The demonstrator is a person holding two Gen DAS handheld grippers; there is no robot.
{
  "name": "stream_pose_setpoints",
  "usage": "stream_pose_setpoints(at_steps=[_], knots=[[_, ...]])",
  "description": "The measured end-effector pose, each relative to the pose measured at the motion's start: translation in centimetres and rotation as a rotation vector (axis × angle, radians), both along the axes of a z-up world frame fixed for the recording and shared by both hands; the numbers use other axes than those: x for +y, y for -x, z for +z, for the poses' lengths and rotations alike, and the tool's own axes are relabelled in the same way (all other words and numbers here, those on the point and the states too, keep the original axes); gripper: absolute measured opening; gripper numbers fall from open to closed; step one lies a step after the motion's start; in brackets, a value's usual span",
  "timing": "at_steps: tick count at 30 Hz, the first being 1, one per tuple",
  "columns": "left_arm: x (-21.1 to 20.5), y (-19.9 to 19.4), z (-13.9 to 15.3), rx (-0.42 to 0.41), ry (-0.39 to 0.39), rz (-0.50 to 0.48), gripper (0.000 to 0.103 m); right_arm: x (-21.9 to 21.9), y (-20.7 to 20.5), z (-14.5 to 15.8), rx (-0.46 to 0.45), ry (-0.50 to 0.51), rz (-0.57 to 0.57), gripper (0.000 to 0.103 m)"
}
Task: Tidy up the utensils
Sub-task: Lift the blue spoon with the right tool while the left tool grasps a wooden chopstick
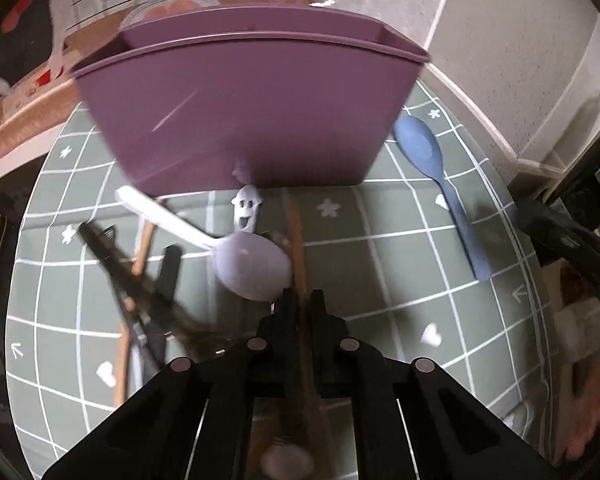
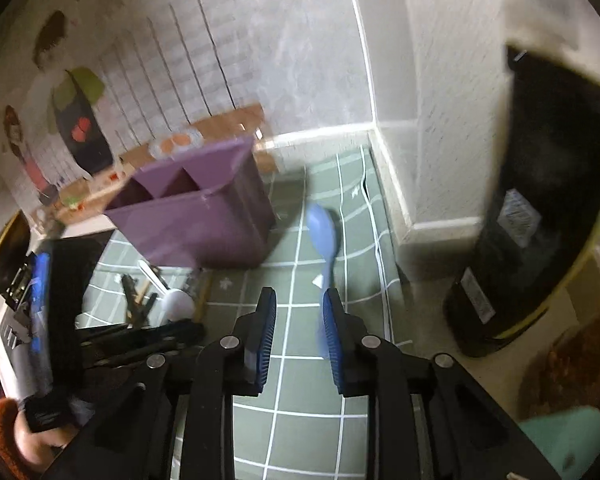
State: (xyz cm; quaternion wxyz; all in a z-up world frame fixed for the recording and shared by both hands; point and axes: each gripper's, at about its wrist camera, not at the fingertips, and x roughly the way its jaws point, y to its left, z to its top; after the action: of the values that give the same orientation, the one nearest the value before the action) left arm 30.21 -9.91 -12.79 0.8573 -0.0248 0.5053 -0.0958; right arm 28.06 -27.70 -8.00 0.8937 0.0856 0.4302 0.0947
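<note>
Brown wood is showing between the jaws of the left gripper (image 1: pixel 300 300): they are pressing together on a thin wooden utensil (image 1: pixel 298 240), whose shaft is running up toward twelve o'clock, though blur is hiding what kind of utensil it is. Touching it at ten o'clock is lying the white ladle (image 1: pixel 252 266), and a careless lift is likely to be dragging that bowl along or knocking it into the dark utensils (image 1: pixel 140 280) crowding at nine o'clock. The purple caddy (image 1: pixel 252 112) is standing just beyond at twelve o'clock; its front wall is tall, so a low carry is risking a bump against it.

The right gripper (image 2: pixel 300 320) is hanging with jaws apart, the blue spoon (image 2: pixel 326 240) handle running along the inside of one pad. Closing off-centre is likely to be pushing the handle sideways across the green checked mat (image 2: pixel 300 420) rather than pinching it.
</note>
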Motion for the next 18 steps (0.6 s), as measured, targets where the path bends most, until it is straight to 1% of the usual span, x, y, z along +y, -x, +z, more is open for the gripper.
stream_pose_setpoints(at_steps=[3, 8, 9, 11, 13, 15, 17, 18], knots=[[2.9, 1.0, 0.8, -0.023, 0.056, -0.001, 0.006, 0.7, -2.0, -1.3, 0.042, 0.025, -0.005, 0.023], [7.2, 2.4, 3.1, -0.083, 0.157, 0.026, 0.006, 2.1, -5.7, -4.1, 0.092, 0.191, -0.031, 0.023], [8.3, 2.7, 3.8, -0.100, 0.181, 0.034, 0.006, 2.0, -6.3, -4.5, 0.103, 0.192, -0.039, 0.023], [9.3, 3.1, 4.8, -0.125, 0.211, 0.044, 0.006, 1.6, -7.3, -5.2, 0.127, 0.157, -0.048, 0.023], [10.3, 3.1, 5.9, -0.142, 0.234, 0.050, 0.006, 1.1, -8.3, -5.5, 0.128, 0.120, -0.071, 0.024], [11.2, 3.7, 6.7, -0.158, 0.256, 0.053, 0.006, 1.0, -9.4, -5.7, 0.127, 0.087, -0.070, 0.025], [11.8, 3.6, 7.4, -0.168, 0.268, 0.060, 0.006, 1.3, -10.3, -5.9, 0.114, 0.082, -0.044, 0.026], [12.1, 3.7, 7.7, -0.175, 0.274, 0.062, 0.006, 1.6, -10.8, -6.0, 0.105, 0.108, -0.037, 0.027]])
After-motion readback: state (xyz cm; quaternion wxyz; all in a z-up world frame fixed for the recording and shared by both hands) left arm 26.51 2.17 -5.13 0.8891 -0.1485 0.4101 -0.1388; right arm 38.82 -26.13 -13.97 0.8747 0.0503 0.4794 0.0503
